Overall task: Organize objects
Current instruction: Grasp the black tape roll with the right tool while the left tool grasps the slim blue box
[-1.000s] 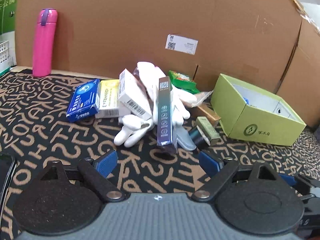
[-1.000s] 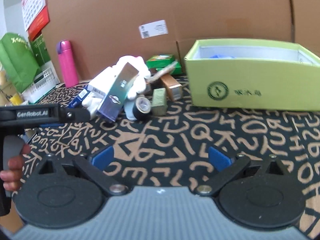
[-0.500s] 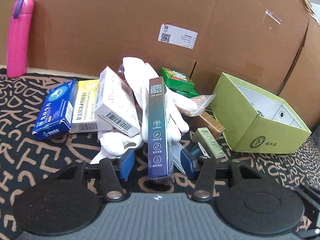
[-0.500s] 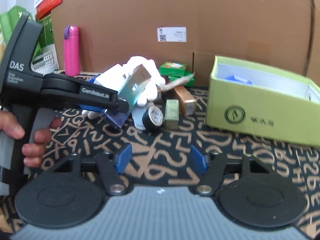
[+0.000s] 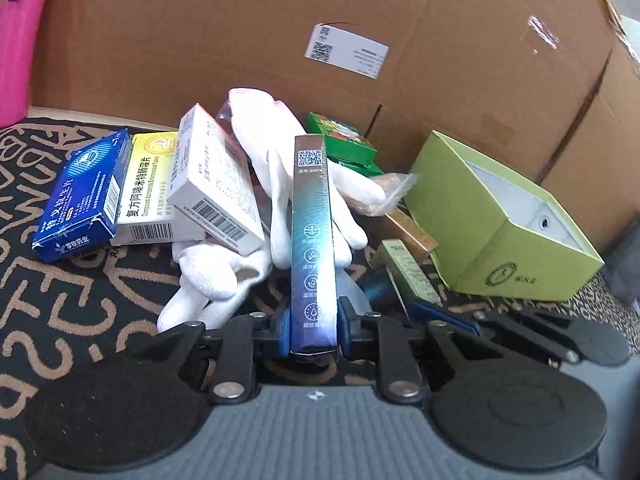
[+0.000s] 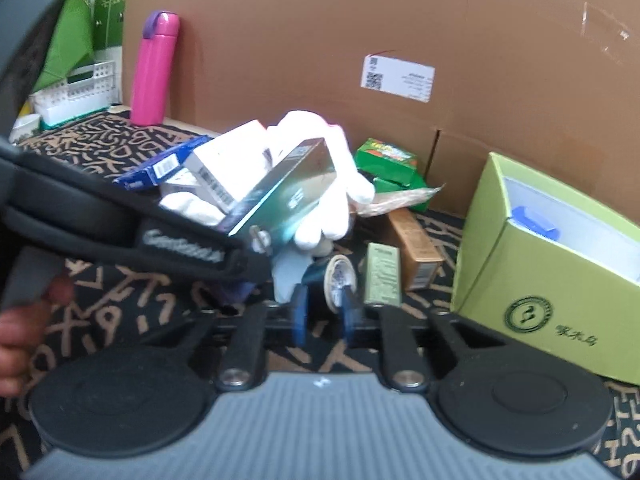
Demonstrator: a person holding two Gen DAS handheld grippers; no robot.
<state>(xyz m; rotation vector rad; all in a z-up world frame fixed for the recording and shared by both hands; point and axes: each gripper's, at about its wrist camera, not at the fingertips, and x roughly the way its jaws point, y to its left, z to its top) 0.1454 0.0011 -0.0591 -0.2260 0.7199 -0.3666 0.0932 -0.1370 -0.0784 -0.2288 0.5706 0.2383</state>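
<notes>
Objects lie heaped mid-mat before the cardboard wall point(image 5: 200, 40); the green box point(image 5: 480, 216) stands open toward the mat's right edge. White gloves point(image 5: 288, 184) crowd the pile. Left gripper point(image 5: 314, 326) has just closed on the dark slim box point(image 5: 312, 240); lifting it clear comes next. Right gripper point(image 6: 322, 314) has closed, seemingly pinching the small tape roll point(image 6: 338, 278).

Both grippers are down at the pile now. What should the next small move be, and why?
Probably lift the left gripper straight up. It has just been closing and its pads now press the long dark box, which leans on the white gloves. A short lift frees it for the open green box. The right gripper has closed around the tape roll.
</notes>
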